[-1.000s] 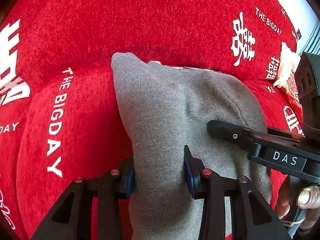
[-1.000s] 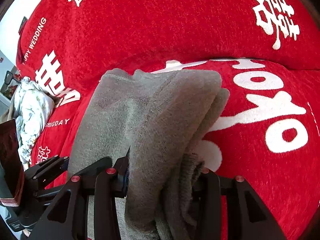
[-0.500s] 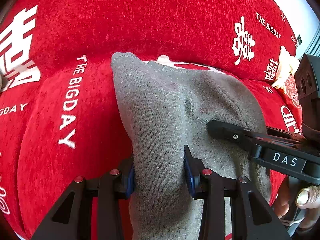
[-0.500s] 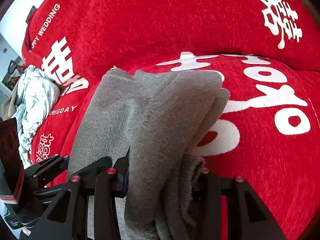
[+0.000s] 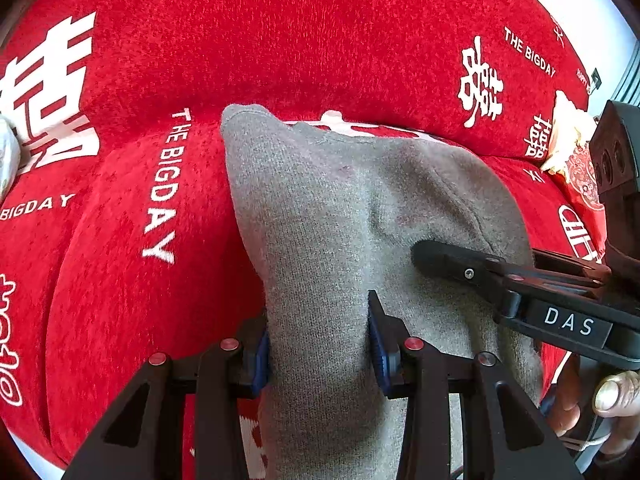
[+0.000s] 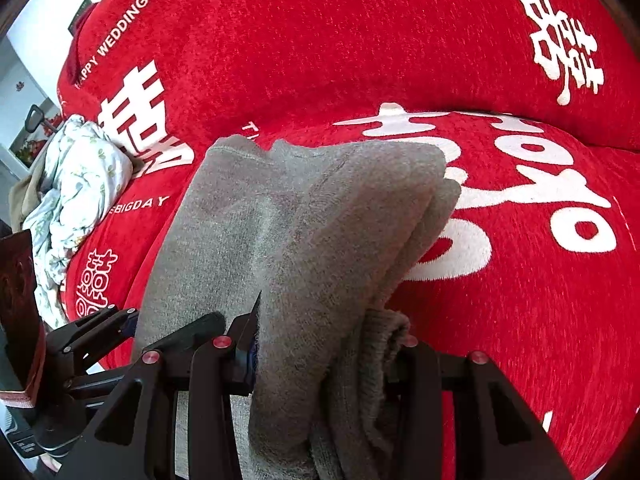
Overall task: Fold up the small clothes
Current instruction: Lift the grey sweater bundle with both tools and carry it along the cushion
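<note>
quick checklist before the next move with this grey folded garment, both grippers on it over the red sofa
1. Left gripper grip: ok, jaws shut on the grey garment, fabric bunched between them.
2. Right gripper grip: ok, jaws shut on the thick stacked layers at the garment's right edge.
3. Fold layers aligned: cannot tell, the far edges look roughly stacked, the near part is hidden.
4. Garment lifted off the red sofa cover: cannot tell from these views.
5. Landing area: ok, bare red cover to the right.
6. Nearby clutter: ok, the white floral cloth lies well to the left, apart.
</note>
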### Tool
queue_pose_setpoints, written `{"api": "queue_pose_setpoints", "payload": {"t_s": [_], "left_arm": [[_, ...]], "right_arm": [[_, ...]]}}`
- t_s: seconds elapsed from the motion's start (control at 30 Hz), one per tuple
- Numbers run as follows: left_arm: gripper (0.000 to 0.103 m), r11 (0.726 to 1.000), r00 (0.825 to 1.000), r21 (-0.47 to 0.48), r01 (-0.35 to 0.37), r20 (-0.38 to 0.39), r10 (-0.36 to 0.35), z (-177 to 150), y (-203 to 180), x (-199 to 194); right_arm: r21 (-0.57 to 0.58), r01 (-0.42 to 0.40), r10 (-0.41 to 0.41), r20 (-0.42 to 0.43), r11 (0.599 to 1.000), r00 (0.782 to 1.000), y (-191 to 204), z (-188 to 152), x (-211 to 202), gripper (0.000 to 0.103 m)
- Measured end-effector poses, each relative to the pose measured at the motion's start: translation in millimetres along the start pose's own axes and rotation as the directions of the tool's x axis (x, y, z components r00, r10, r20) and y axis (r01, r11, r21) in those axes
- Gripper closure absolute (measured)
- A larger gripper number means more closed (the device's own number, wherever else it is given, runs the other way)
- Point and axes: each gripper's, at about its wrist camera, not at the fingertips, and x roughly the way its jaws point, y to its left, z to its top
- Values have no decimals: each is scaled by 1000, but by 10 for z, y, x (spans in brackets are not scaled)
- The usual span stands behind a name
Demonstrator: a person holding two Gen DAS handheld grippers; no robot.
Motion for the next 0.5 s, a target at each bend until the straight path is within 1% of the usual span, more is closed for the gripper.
{"api": "queue_pose_setpoints", "payload": {"t_s": [0.17, 0.5], "left_arm": [[61, 1000, 1000, 9, -7, 3, 7, -101, -13, -65], [61, 996, 998, 66, -59, 25, 58, -349, -157, -205]], "right_arm": [[-4, -5, 5, 2, 1000, 1000, 34, -105, -42, 59], [-19, 1, -1, 26, 1000, 1000, 115, -365, -160, 59]]}}
